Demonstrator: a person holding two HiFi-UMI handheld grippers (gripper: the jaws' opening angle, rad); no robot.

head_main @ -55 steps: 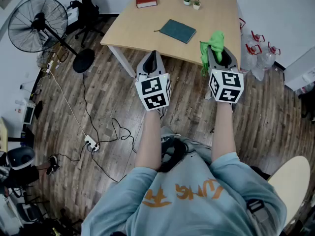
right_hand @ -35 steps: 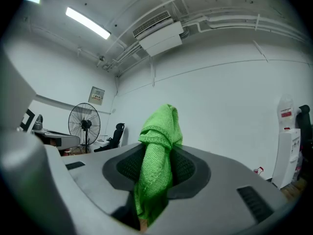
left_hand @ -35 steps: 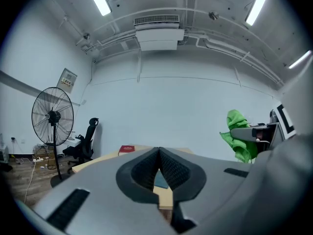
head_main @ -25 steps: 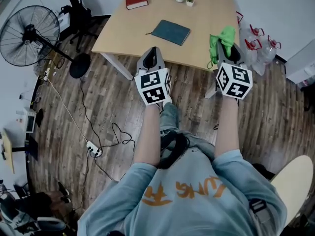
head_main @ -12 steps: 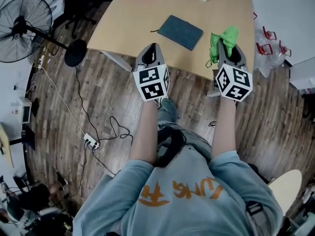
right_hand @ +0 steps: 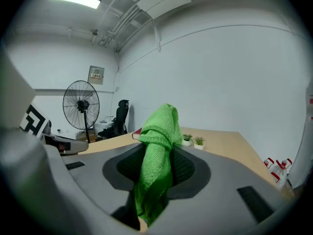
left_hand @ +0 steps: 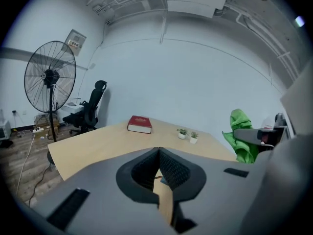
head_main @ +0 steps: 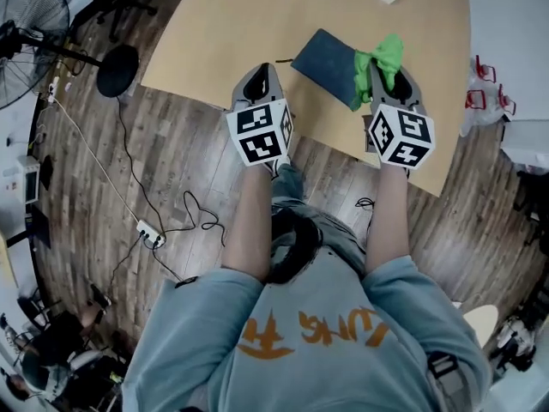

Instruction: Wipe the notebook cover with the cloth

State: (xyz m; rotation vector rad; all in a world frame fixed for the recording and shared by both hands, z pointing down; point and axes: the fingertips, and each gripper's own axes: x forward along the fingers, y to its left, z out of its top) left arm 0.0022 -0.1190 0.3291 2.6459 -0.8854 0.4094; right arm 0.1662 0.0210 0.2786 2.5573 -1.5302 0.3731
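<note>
Head view only: the counter (head_main: 223,33) carries the dark notebook (head_main: 326,57), its right end just beside the right hand-held gripper (head_main: 383,65). Right gripper view: jaws clamped on the green cloth (right_hand: 157,146). Left gripper view: left hand-held gripper (left_hand: 159,153), jaws together, empty.

- A pale wooden table (head_main: 223,33), with a red book (left_hand: 140,124) lying flat near its far edge
- Two small potted plants (left_hand: 182,132) side by side, right of the book
- A standing fan (left_hand: 50,77) beside a black office chair (left_hand: 90,111)
- A white power strip (head_main: 146,231) and its cables on the plank floor (head_main: 103,170)
</note>
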